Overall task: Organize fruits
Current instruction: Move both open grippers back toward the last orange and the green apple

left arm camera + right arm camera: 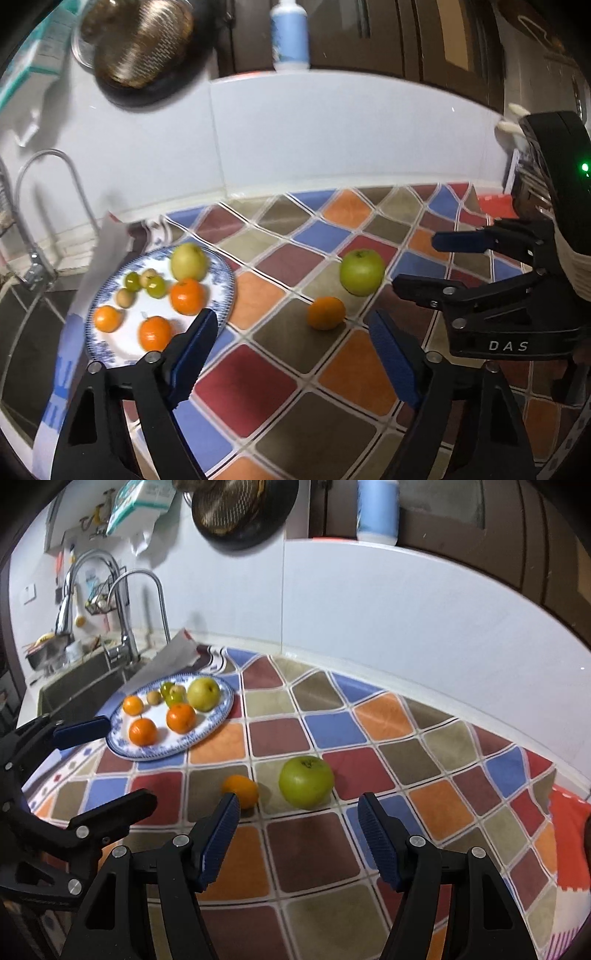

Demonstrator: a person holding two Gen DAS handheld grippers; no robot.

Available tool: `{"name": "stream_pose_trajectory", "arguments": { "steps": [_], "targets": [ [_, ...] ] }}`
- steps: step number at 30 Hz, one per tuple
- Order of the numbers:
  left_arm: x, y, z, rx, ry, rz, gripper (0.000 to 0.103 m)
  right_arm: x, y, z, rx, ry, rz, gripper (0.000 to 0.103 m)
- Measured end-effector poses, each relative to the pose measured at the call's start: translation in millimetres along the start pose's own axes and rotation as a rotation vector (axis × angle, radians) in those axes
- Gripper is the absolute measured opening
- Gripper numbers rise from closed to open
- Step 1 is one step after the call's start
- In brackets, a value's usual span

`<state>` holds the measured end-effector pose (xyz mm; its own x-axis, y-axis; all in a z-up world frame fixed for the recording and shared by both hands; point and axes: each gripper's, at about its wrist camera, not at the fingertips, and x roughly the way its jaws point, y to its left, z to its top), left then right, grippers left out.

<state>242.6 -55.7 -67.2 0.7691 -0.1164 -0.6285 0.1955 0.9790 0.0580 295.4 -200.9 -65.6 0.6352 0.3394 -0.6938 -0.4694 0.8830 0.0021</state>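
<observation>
The bench (332,731), covered in a checked cloth of many colours, carries everything. At its sink end sits a blue-patterned plate (221,716) holding three oranges, a yellow-green apple (203,694) and several small green and brown fruits. The left gripper (291,347) is spread wide and holds nothing; its left finger overlaps the plate's near rim in its own view. The right gripper (299,827) is also spread and empty, low over the bench. A green apple (306,781) lies on the cloth just beyond the right gripper's fingertips, roughly between them. A loose orange (242,790) lies beside that apple, toward the plate, close to the right gripper's left fingertip.
</observation>
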Motion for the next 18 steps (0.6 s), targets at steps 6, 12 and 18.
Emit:
{"name": "stream_pose_trajectory", "arguments": {
  "steps": [6, 12, 18],
  "targets": [
    [39, -6, 0, 0.031, 0.076, -0.063, 0.068, 30, -10, -2, -0.021, 0.043, 0.037, 0.066],
    [65, -10, 0, 0.077, 0.126, -0.115, 0.059, 53, -17, -2, -0.037, 0.075, 0.06, 0.06],
    [80, -12, 3, 0.102, 0.146, -0.148, 0.053, 69, -19, 1, -0.056, 0.09, 0.09, 0.06]
  ]
}}
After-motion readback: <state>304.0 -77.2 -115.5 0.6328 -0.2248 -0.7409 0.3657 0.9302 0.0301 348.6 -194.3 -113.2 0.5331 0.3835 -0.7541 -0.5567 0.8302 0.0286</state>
